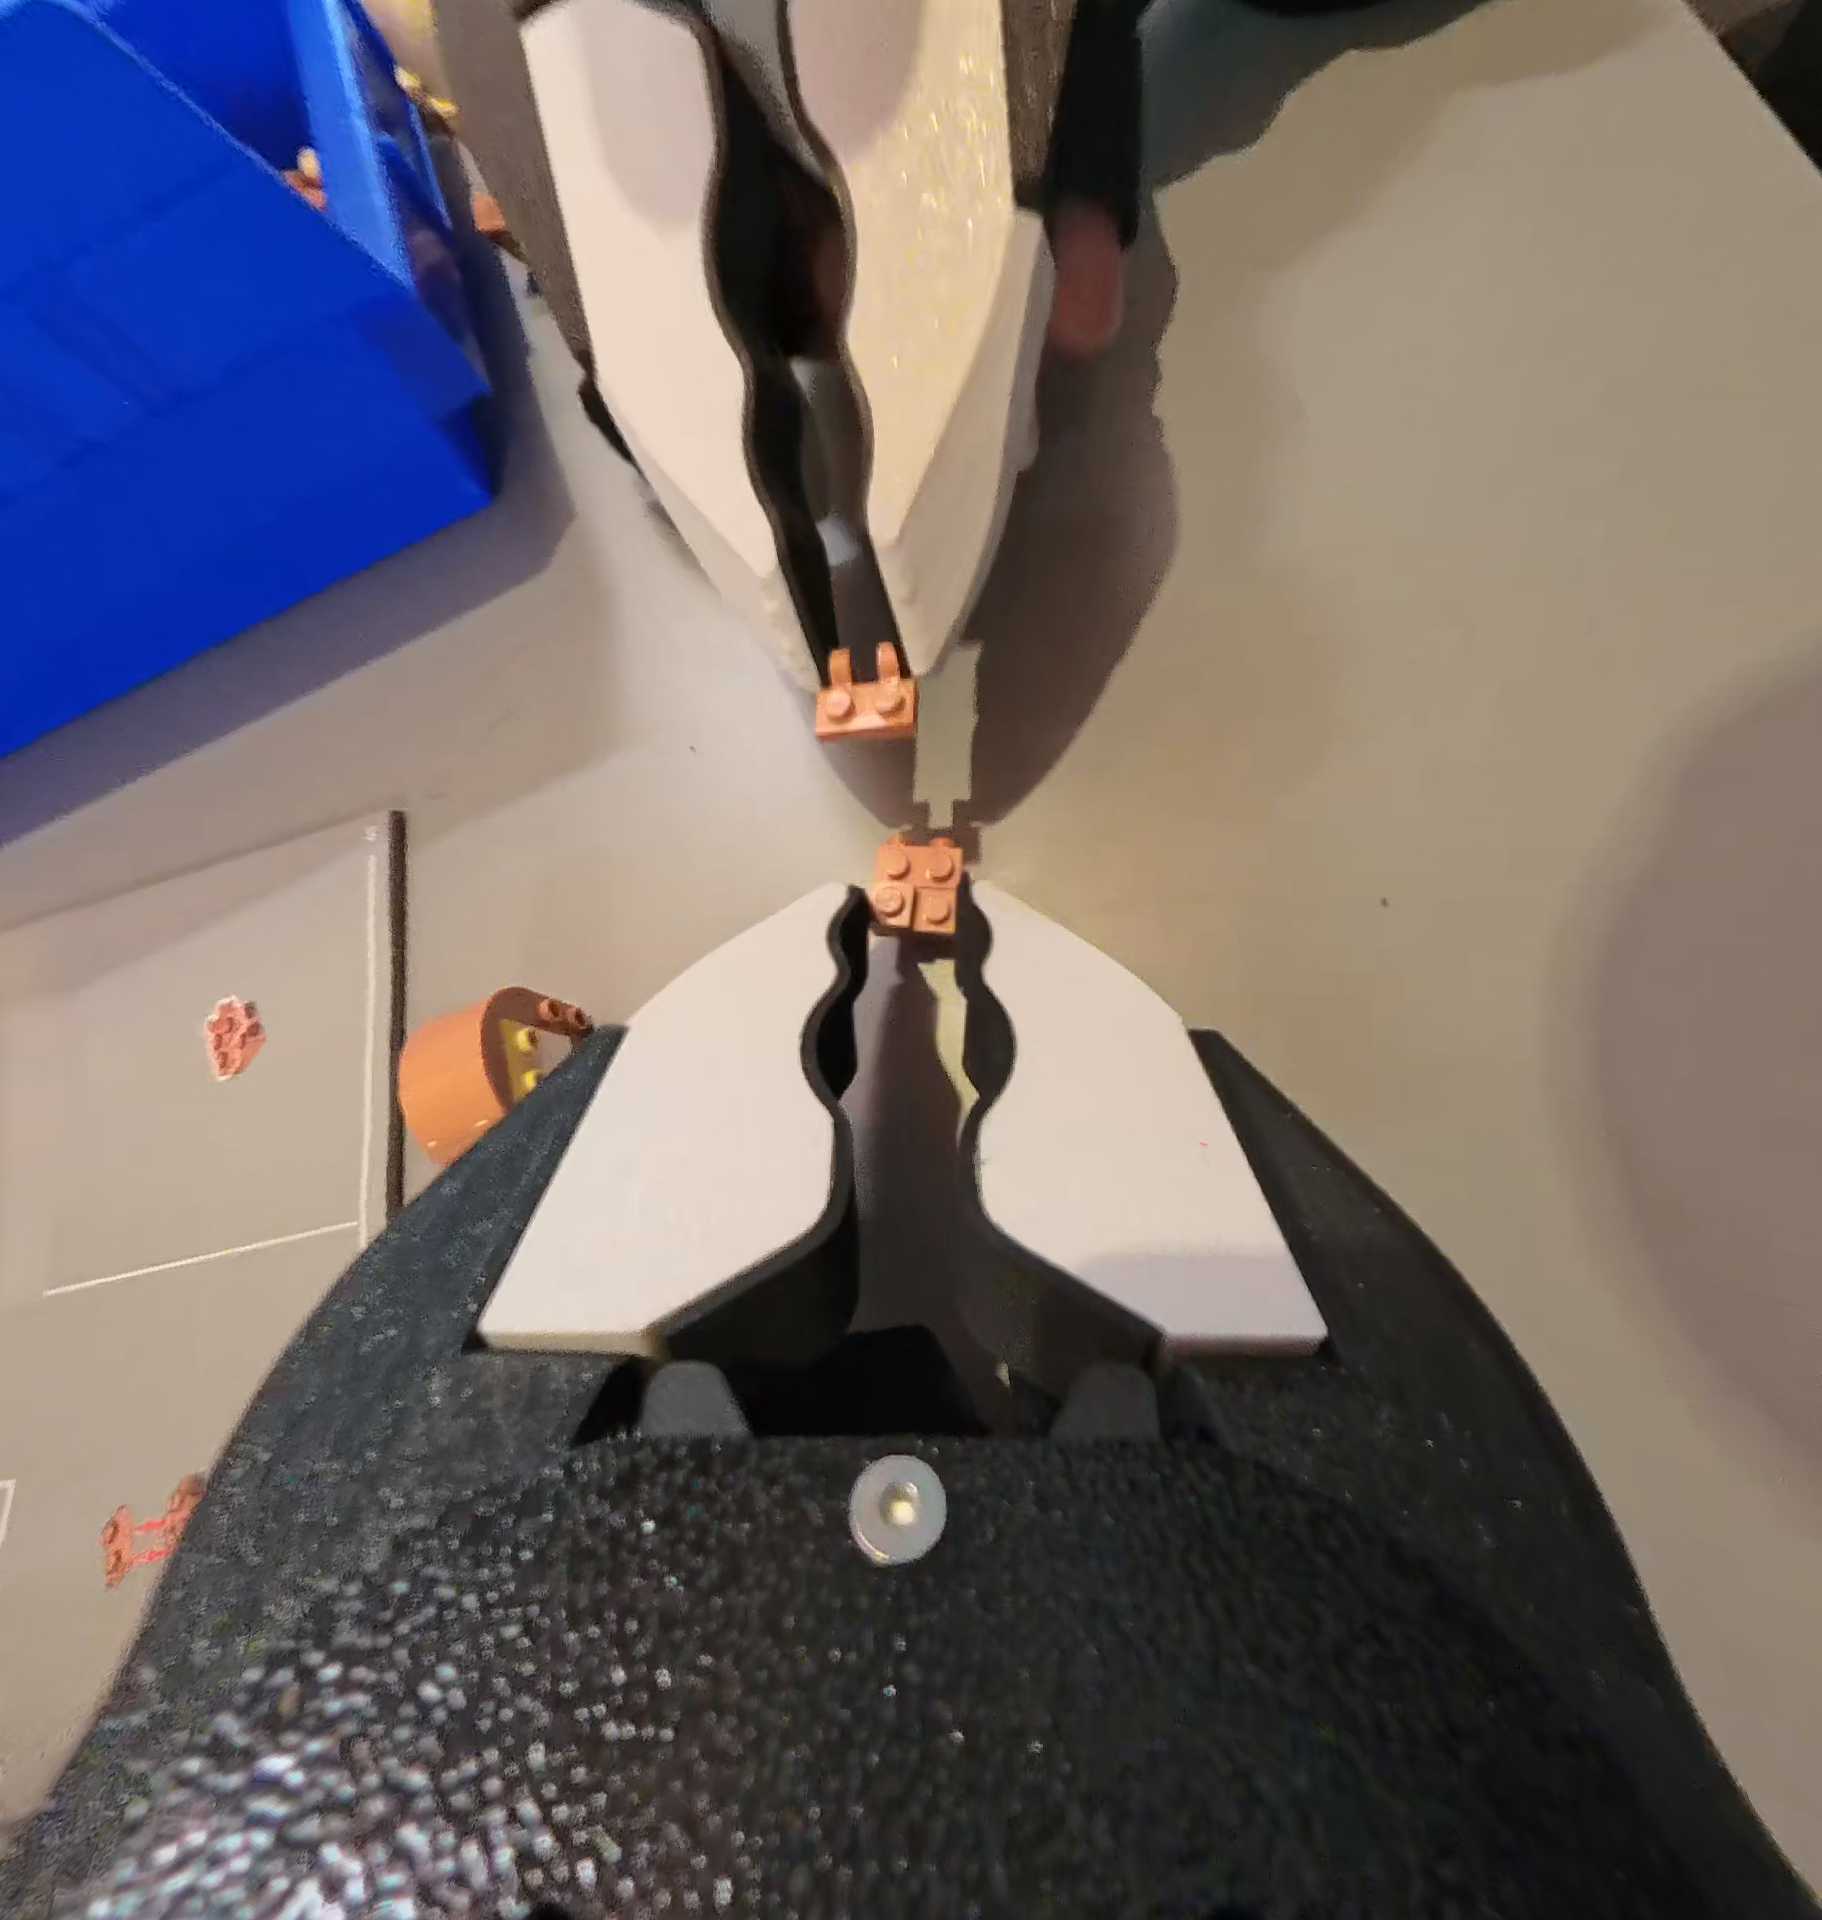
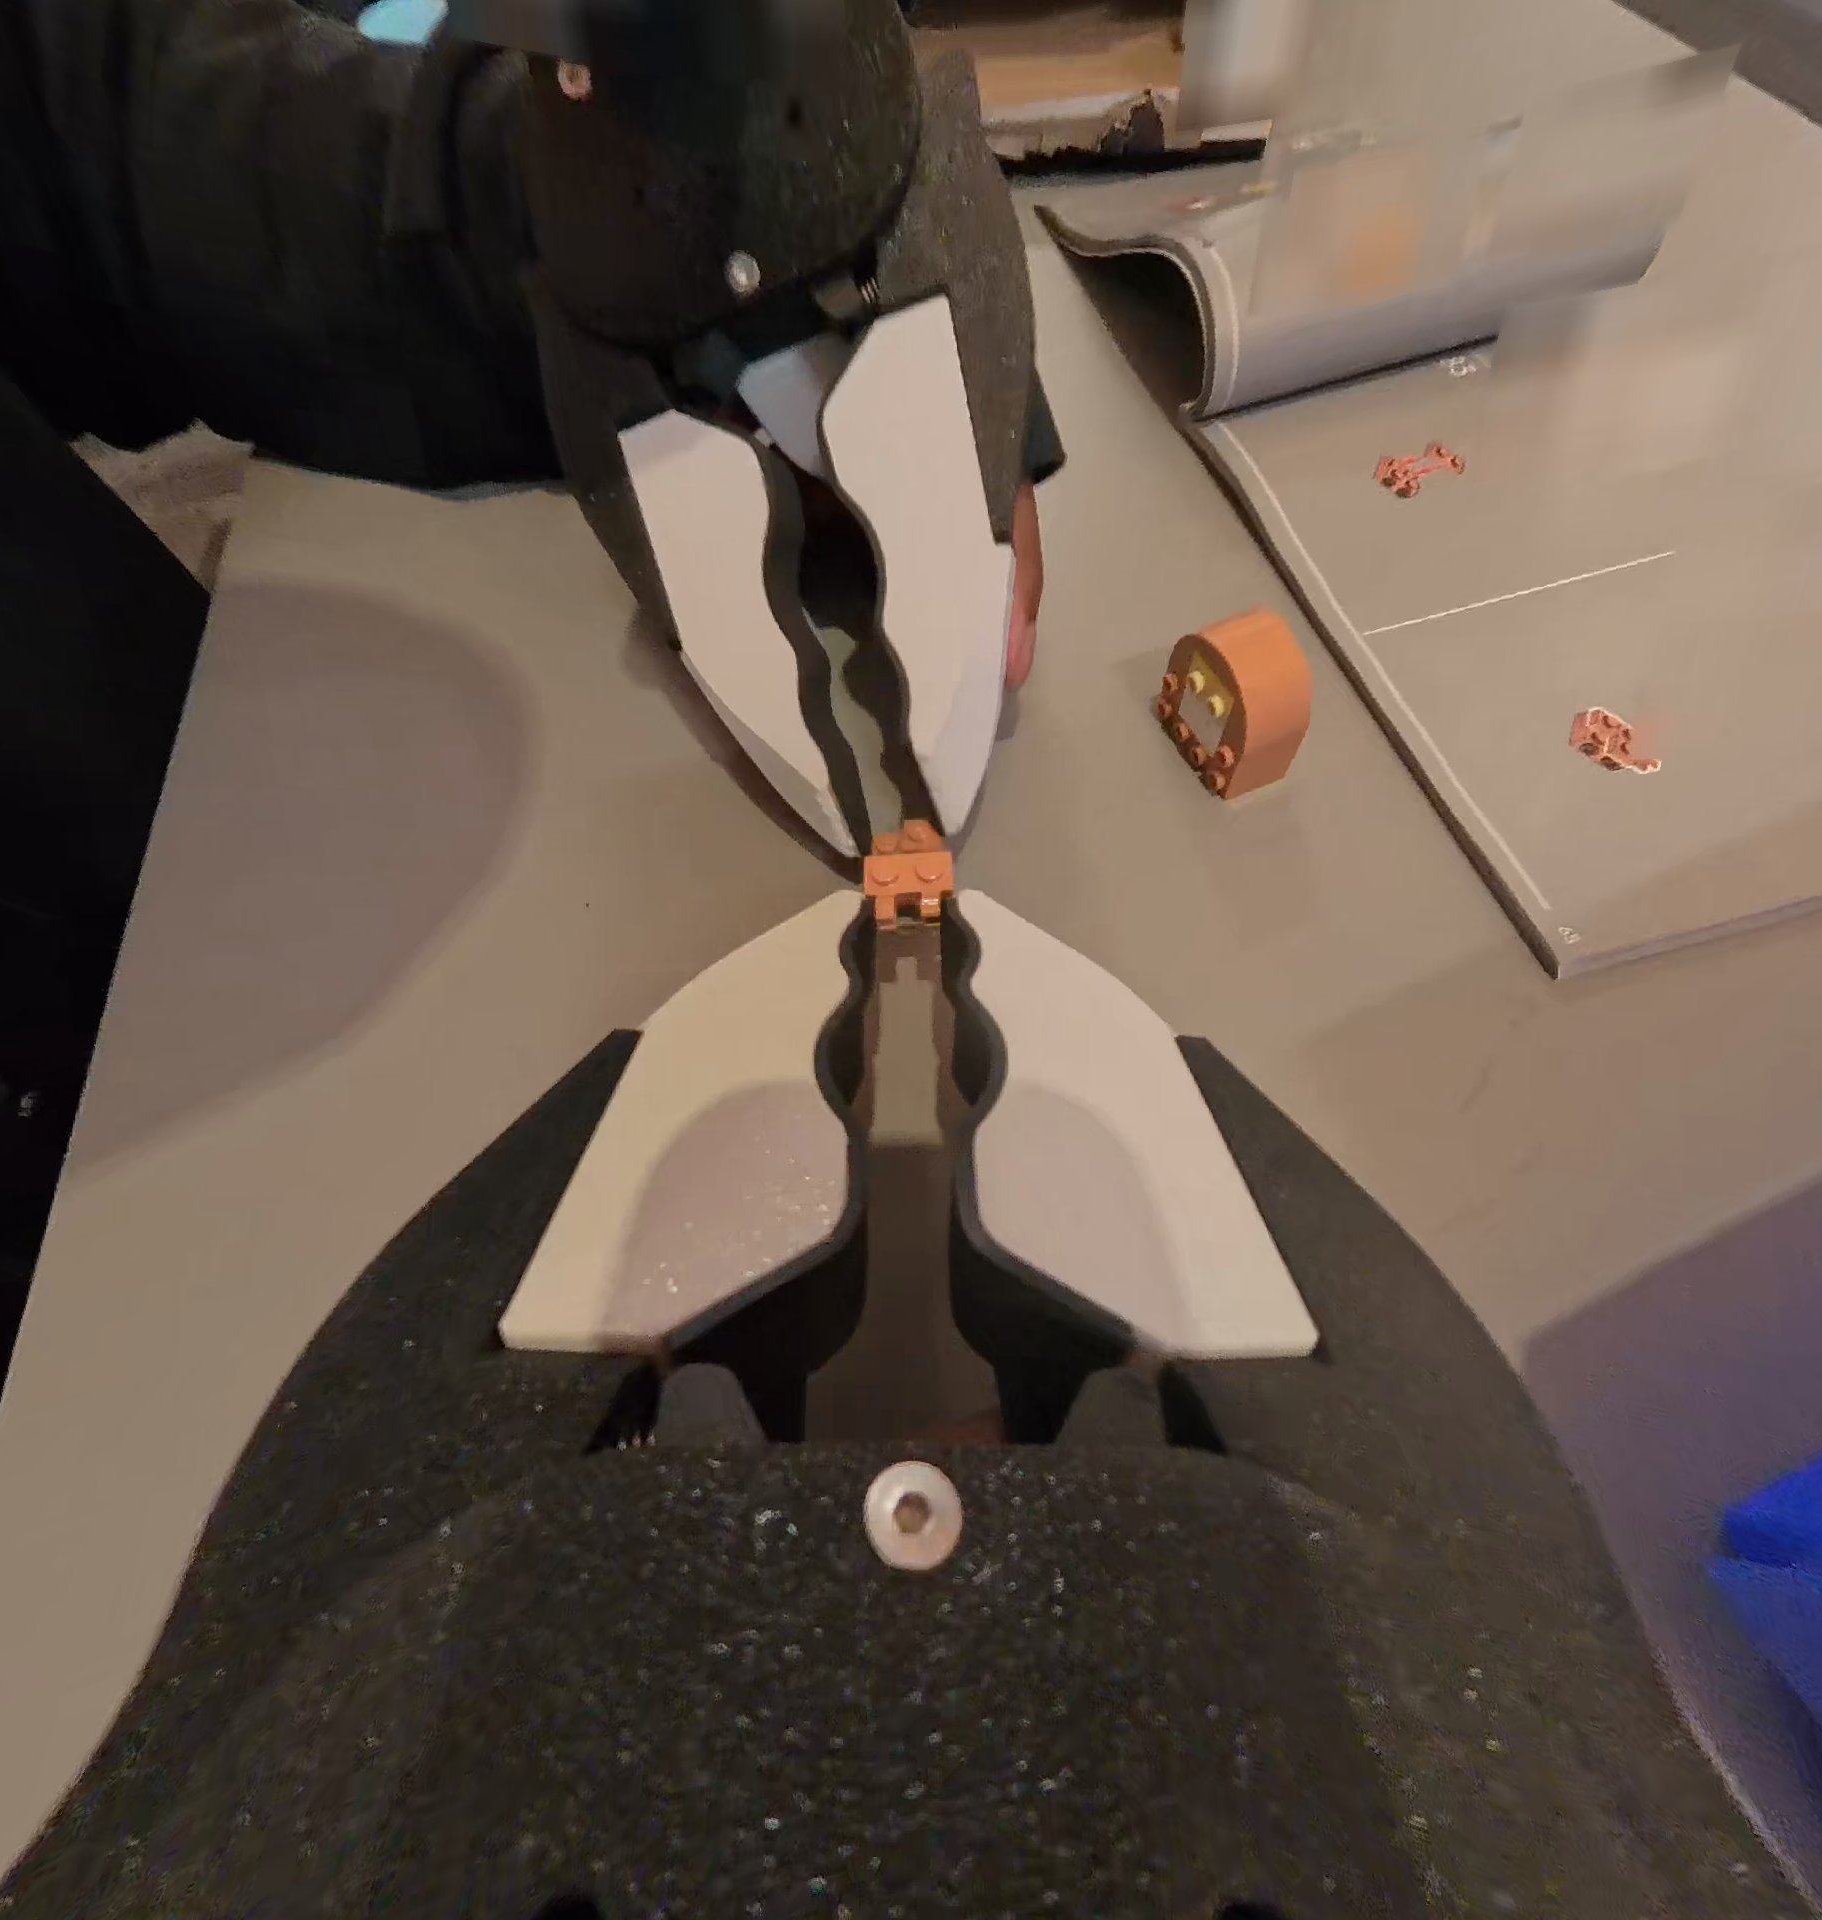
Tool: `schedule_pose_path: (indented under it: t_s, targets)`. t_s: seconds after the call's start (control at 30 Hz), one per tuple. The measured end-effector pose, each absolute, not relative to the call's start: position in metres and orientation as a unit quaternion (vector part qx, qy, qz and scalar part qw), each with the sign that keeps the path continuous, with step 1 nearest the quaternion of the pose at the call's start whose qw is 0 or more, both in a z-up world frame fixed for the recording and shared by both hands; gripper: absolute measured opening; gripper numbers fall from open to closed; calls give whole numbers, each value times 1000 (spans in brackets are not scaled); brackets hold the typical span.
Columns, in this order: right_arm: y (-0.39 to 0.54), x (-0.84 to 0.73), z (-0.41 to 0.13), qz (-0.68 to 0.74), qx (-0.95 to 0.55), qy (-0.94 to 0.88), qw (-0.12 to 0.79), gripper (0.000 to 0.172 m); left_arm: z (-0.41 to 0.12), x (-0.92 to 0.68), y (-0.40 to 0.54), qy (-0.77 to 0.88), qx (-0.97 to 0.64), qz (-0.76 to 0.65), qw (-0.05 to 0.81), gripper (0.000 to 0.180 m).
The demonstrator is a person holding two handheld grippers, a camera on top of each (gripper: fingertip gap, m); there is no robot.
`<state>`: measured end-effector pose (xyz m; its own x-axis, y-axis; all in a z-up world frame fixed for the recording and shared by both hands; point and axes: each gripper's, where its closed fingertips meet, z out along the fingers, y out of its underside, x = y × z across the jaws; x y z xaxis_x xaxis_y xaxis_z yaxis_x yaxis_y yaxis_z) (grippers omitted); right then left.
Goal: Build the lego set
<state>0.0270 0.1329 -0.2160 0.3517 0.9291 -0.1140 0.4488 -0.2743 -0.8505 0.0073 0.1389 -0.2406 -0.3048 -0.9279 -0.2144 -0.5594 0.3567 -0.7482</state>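
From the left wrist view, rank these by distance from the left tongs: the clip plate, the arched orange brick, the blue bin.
1. Clip plate: just ahead, in the right tongs.
2. Arched orange brick: on the left, by the booklet.
3. Blue bin: far upper left.

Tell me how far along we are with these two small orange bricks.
Done: each brick is picked up. The left gripper pinches a square studded orange piece; the right gripper pinches an orange plate with clips. In hand: the two pieces face each other above the grey table, and the left wrist view shows a gap between them. Left: they are not joined. An orange arched assembly lies untouched beside the open booklet.
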Motion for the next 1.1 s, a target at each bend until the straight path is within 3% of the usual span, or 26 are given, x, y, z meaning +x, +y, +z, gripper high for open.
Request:
schedule_pose_path:
  t_s: [0.23,1.1]
  targets:
    - [130,18,-221,296,-729,-492,374,11,-229,6,133,716,-516,-279,378,15]
    - [130,14,-227,266,-727,-508,378,12,-227,10,131,706,-523,-274,390,15]
